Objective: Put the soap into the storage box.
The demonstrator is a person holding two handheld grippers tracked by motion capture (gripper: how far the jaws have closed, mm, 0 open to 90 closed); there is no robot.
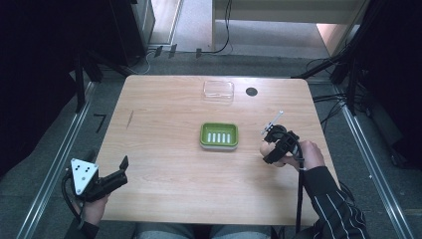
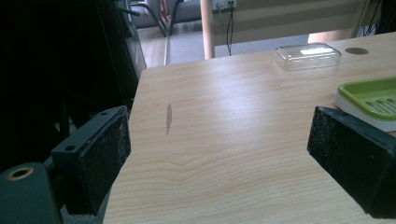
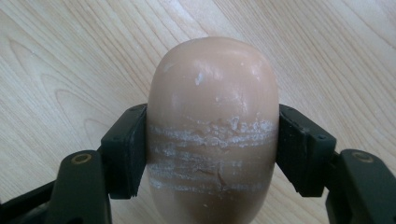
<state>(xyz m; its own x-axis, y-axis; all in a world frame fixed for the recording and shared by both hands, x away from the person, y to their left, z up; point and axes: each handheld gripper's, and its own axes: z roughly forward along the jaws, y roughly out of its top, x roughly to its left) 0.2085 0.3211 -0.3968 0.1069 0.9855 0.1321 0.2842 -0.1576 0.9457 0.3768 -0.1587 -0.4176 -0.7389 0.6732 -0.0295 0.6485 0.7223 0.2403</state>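
Your right gripper (image 3: 212,154) is clamped on the tan soap bar (image 3: 212,130), just above the table (image 1: 169,164), right of the green soap dish (image 1: 219,135). Your left gripper (image 2: 219,158) sits wide open with nothing in it at the table's near left corner.

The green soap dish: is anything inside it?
The green soap dish holds nothing, just pale drain slots. The soap bar sits clamped in the right hand-held gripper. Beneath the dish is hidden.
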